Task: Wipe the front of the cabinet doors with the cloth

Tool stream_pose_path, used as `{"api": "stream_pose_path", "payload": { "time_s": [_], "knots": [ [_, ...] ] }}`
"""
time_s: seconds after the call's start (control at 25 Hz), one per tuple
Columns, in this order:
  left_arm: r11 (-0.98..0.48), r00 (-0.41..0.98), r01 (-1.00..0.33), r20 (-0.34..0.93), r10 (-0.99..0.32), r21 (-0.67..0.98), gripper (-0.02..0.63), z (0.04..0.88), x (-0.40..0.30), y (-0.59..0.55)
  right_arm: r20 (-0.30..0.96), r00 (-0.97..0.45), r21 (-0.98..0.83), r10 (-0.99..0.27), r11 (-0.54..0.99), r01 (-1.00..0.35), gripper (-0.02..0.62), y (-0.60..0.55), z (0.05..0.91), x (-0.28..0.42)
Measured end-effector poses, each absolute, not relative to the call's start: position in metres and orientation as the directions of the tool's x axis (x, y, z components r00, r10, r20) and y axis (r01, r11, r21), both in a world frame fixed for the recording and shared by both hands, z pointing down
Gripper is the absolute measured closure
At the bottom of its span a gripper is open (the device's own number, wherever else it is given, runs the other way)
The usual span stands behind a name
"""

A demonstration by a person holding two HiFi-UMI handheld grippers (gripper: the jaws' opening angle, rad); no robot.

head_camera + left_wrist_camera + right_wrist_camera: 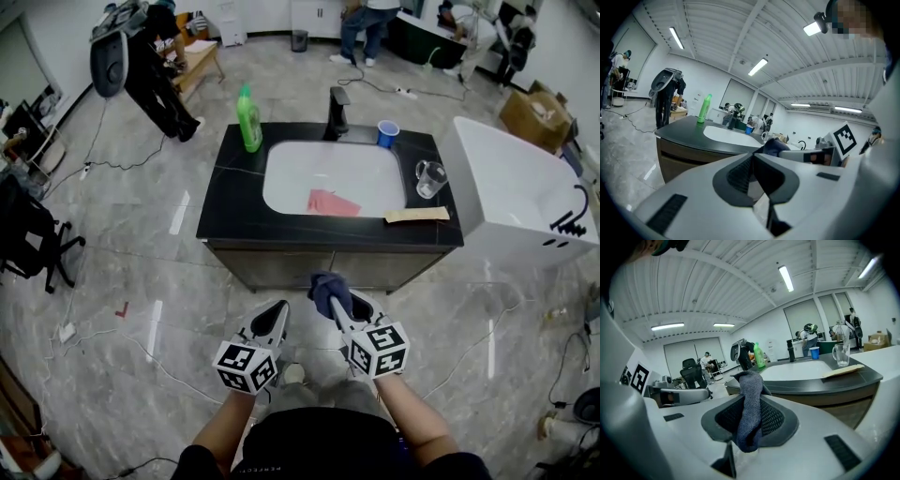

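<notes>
- The cloth (750, 413) is gripped between the fingers of the right gripper (336, 305), just in front of the cabinet doors (262, 267); contact cannot be confirmed.
- The left gripper (277, 317) is held beside it before the cabinet, fingers closed on nothing.
- For a good wipe, the bunched cloth should be pressed flat against a door and drawn in overlapping strokes, starting just beneath the cabinet's surface (234, 202).

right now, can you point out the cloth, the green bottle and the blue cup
cloth (327, 287), head view, on its bunched dark-blue top
green bottle (249, 126), head view, on the middle of its body
blue cup (387, 135), head view, on its outer side wall
</notes>
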State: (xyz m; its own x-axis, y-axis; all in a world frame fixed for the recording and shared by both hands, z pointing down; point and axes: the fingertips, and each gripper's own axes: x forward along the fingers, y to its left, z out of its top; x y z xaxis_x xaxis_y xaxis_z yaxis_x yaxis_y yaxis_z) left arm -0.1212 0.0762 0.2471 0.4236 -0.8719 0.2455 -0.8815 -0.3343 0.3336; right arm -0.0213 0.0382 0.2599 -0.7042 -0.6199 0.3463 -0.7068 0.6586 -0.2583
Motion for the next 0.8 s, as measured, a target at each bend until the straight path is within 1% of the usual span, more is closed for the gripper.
{"api": "stream_pose_path", "payload": {
  "time_s": [0.24, 0.44, 0.64, 0.8],
  "knots": [
    [-0.378, 0.457, -0.864, 0.207, -0.865, 0.332, 0.598, 0.232, -0.107, 0.085, 0.327, -0.707, -0.230, -0.627, 0.674, -0.703, 0.505, 0.061, 0.241, -0.007],
    [-0.415, 0.488, -0.852, 0.198, -0.850, 0.320, 0.598, 0.225, -0.095, 0.096, 0.300, -0.716, -0.242, -0.631, 0.675, -0.697, 0.505, 0.080, 0.231, 0.000],
    [-0.410, 0.479, -0.853, 0.174, -0.860, 0.322, 0.598, 0.223, -0.093, 0.110, 0.320, -0.717, -0.240, -0.620, 0.679, -0.694, 0.505, 0.094, 0.235, 0.007],
    [-0.404, 0.488, -0.848, 0.208, -0.848, 0.343, 0.598, 0.234, -0.091, 0.120, 0.344, -0.706, -0.253, -0.619, 0.662, -0.705, 0.505, 0.104, 0.246, 0.015]
  ]
}}
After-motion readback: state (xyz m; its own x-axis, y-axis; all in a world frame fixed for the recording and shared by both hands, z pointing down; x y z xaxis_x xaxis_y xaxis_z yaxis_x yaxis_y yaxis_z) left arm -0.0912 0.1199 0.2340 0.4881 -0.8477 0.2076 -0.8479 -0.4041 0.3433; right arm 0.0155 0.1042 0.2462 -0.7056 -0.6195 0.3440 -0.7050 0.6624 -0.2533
